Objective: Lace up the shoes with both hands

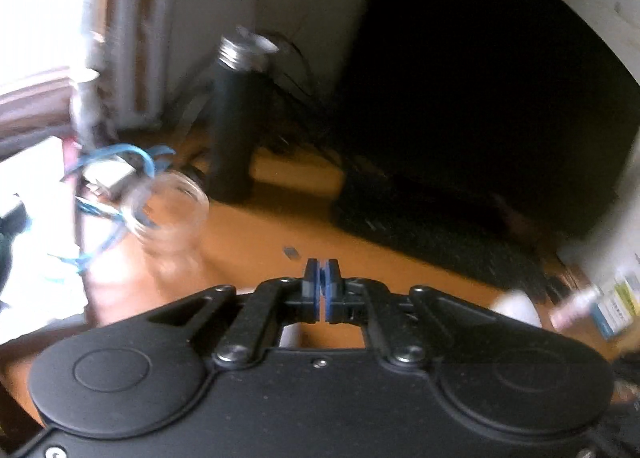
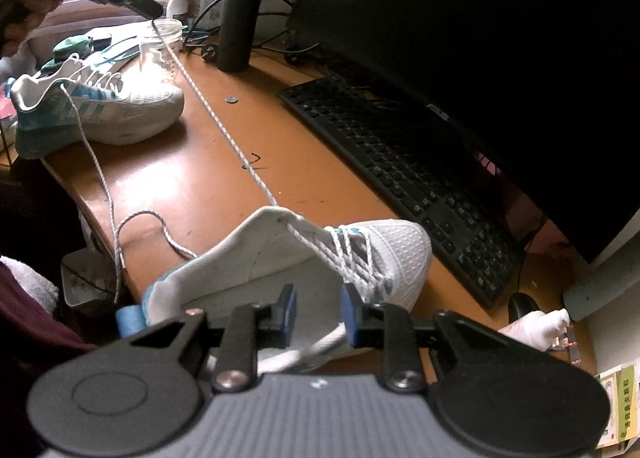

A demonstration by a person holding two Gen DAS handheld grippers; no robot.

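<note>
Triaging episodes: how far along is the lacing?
Done: near shoe is laced across most eyelets. In hand: left gripper pulls its lace taut, and the right gripper straddles the shoe's collar. Left: no bow tied; far shoe's lace hangs loose.

An orange-brown wooden desk (image 2: 248,145) carries two white mesh sneakers with teal trim — one near (image 2: 384,254), one far (image 2: 120,105) — plus a black keyboard (image 2: 400,161), a tall black metal flask (image 2: 240,17), a clear plastic jar (image 2: 160,45) and a small coin (image 2: 231,99).
</note>
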